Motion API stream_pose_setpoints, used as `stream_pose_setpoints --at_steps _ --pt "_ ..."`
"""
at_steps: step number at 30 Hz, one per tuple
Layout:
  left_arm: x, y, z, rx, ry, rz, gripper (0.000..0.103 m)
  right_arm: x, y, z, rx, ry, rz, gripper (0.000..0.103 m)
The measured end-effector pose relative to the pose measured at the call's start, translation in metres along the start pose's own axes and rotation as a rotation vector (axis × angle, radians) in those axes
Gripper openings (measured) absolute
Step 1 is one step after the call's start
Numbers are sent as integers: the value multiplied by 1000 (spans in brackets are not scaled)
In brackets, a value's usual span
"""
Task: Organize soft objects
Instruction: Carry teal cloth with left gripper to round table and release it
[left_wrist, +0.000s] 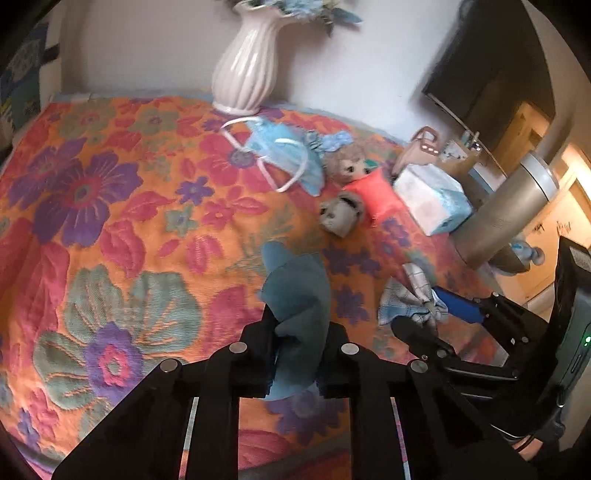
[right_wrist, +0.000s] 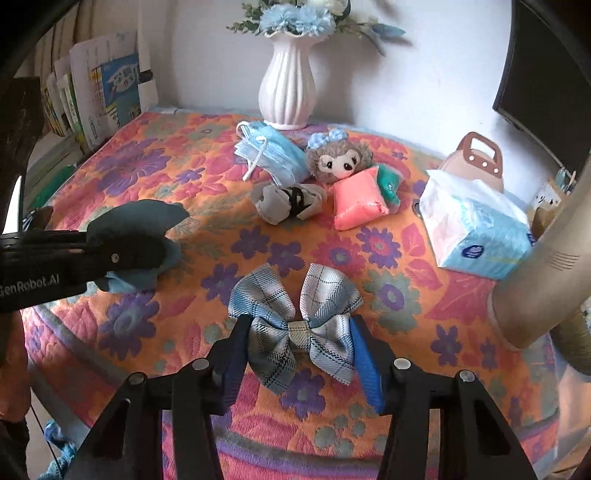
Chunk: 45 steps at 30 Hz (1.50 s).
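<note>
Teal cloth (left_wrist: 295, 295), its lower end hidden, is clamped in the left gripper (left_wrist: 295, 350). Right gripper (right_wrist: 299, 339) pads squeeze a plaid bow (right_wrist: 295, 325) on the floral quilt (right_wrist: 147, 177). White vase (right_wrist: 288, 85) holds blue flowers (right_wrist: 295, 18), cropped.

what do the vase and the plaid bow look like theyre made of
Vase: likely glazed ceramic, white and ribbed, with a soft shine. Plaid bow: woven ribbon, probably polyester, judging by its crisp loops, fine twill lines and slight sheen.

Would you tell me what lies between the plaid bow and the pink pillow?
Only bare floral cloth, seen in the right wrist view between plaid bow and pink pillow.
</note>
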<state>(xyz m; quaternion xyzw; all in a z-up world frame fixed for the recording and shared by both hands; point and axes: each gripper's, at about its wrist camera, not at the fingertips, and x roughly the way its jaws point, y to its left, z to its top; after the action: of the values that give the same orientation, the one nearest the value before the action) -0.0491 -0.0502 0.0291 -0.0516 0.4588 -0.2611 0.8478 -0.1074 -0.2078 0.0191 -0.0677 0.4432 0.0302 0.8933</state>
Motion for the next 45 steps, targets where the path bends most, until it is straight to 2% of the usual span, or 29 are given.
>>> stream_pose_setpoints --at_steps 5,11,20,26,32,40,45 --pt "-4 -35 2 72 -17 -39 13 -25 -22 1 62 -28 -22 51" --pt "-1 -86 11 157 -10 -107 13 -61 -71 -5 155 -44 -46 51" --pt "8 -171 15 311 13 -185 13 -109 -137 -28 224 -60 -110 51" --pt "19 -222 12 363 54 -297 13 -143 -172 -51 265 -102 -162 51" --pt "26 -272 9 435 65 -363 13 -178 -218 -74 354 -144 -238 51" --pt "38 -323 24 490 48 -409 13 -198 -270 -93 482 -178 -288 51" --pt "42 -363 42 532 -6 -374 13 -204 -303 -76 549 -237 -283 51"
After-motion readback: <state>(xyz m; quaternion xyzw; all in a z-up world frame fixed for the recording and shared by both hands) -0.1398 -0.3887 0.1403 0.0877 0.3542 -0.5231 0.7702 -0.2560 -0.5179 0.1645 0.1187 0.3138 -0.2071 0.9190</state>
